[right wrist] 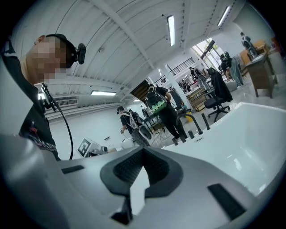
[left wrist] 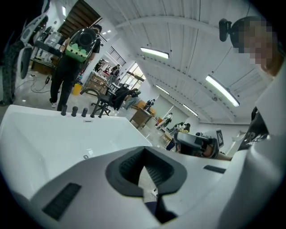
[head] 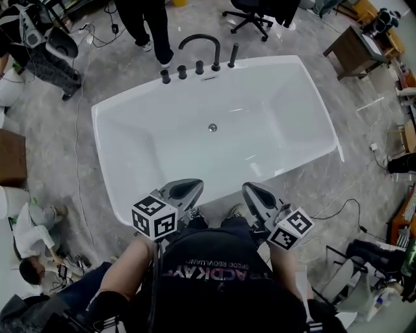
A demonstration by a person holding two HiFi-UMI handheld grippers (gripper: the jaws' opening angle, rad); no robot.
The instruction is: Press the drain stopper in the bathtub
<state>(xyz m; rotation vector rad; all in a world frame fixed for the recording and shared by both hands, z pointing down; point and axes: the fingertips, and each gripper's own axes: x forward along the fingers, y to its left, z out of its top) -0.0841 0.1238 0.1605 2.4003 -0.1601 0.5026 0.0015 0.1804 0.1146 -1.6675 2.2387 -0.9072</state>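
A white bathtub (head: 130, 117) fills the middle of the head view. Its small round chrome drain stopper (head: 212, 127) sits at the centre of the tub floor. Both grippers are held over the tub's near rim, well short of the stopper. My left gripper (head: 187, 189) is shut with nothing in it, and so is my right gripper (head: 255, 193). In the left gripper view the shut left gripper (left wrist: 144, 172) points over the tub, with the stopper (left wrist: 86, 157) low at left. The right gripper view has the shut right gripper (right wrist: 142, 172) and the tub's wall (right wrist: 250, 129) at right.
A black arched faucet (head: 201, 44) with several black knobs stands on the tub's far rim. A person in dark trousers (head: 146, 23) stands just behind it. Cables run across the grey floor. An office chair (head: 250, 16) and a wooden desk (head: 357, 49) are further back.
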